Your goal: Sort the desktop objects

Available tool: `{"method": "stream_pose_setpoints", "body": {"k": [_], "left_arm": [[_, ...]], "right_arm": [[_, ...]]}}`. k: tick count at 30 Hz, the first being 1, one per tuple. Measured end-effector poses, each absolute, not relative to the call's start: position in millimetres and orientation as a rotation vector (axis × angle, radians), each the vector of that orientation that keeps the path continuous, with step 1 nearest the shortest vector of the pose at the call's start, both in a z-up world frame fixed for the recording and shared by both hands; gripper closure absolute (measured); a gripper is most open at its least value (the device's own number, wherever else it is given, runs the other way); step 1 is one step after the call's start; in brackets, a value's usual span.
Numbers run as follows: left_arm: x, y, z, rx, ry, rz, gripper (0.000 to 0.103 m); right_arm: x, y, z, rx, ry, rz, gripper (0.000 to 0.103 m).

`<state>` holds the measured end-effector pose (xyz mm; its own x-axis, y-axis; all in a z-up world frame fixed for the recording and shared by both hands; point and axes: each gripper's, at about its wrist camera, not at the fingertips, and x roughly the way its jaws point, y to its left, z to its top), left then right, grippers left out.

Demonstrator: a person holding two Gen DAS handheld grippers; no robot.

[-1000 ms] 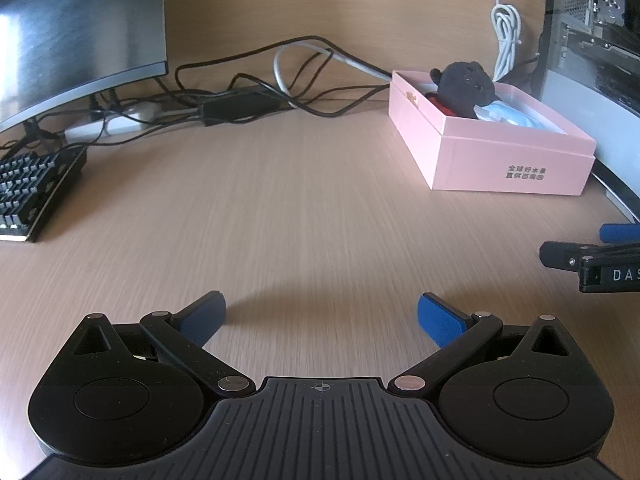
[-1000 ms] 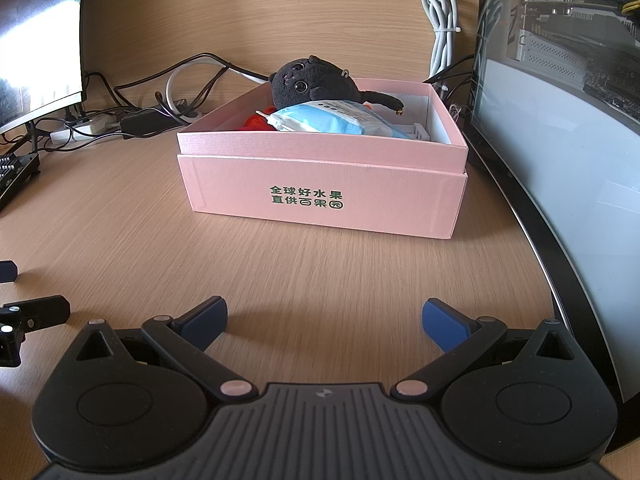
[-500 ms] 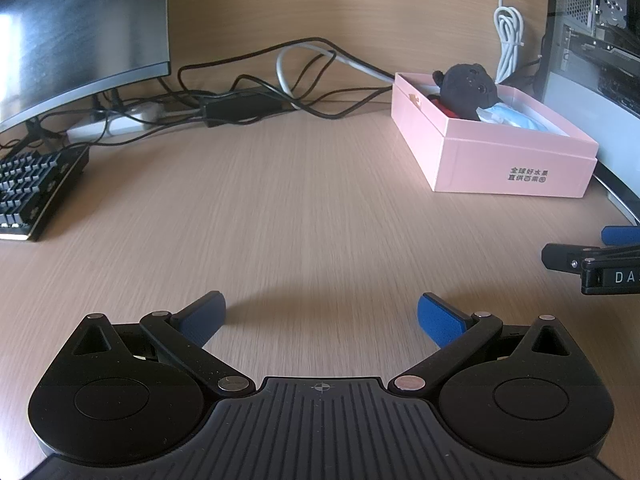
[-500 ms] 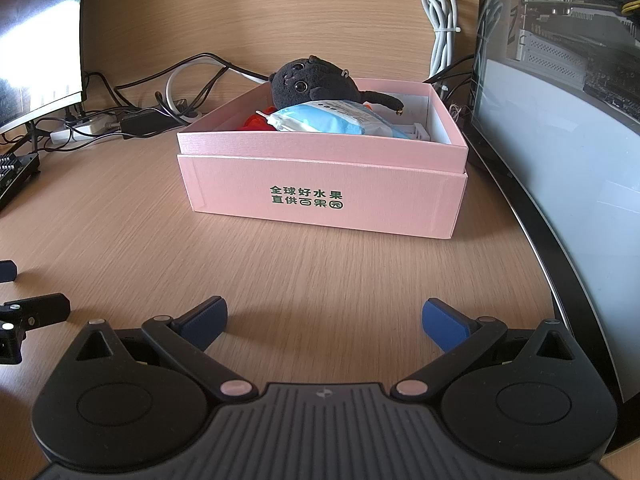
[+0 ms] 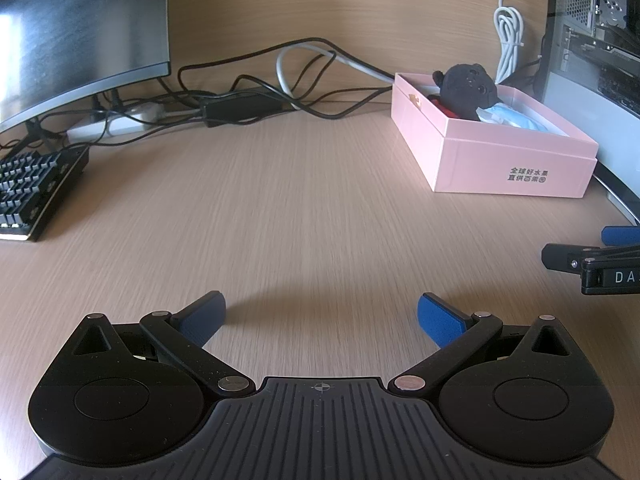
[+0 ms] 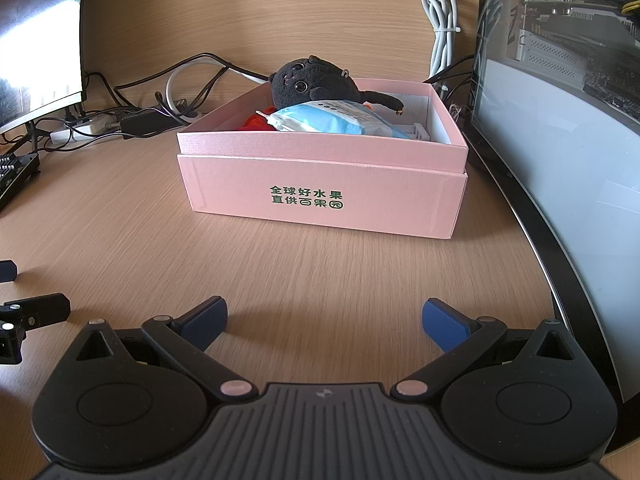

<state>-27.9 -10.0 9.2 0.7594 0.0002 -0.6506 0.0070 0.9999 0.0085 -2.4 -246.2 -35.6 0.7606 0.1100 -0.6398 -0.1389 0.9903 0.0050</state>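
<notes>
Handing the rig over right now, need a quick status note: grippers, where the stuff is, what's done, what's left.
Left gripper: open, empty, low over bare desk.
Right gripper: open, empty, facing the pink box from the front.
Pink box sits at the right of the desk beside the computer case. Inside it: black plush toy, blue wipes pack in front of the toy, something red underneath, mostly hidden.
Done: those items are in the box.
Left: no loose items show on the desk in either view; only the keyboard, monitor and cables remain at the back and left. Check outside the views before calling it finished.
</notes>
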Motion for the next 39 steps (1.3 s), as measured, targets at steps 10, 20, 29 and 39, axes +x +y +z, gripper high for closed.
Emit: {"method": "stream_pose_setpoints", "body": {"k": [10, 20, 29, 39], "left_arm": [[-27.8, -9.6, 9.2, 0.010, 0.708, -0.006, 0.000], [-28.1, -8.9, 9.4, 0.011, 0.707, -0.005, 0.000], [-27.9, -9.3, 9.4, 0.011, 0.707, -0.006, 0.000], [-27.9, -9.2, 9.4, 0.010, 0.707, -0.007, 0.000]], "right_arm": [[-2.3, -246.1, -35.5, -0.044, 0.694, 0.136, 0.000], [-2.4, -246.1, -35.5, -0.044, 0.694, 0.136, 0.000], [-2.5, -246.1, -35.5, -0.044, 0.694, 0.135, 0.000], [-2.5, -246.2, -35.5, -0.044, 0.694, 0.135, 0.000]]}}
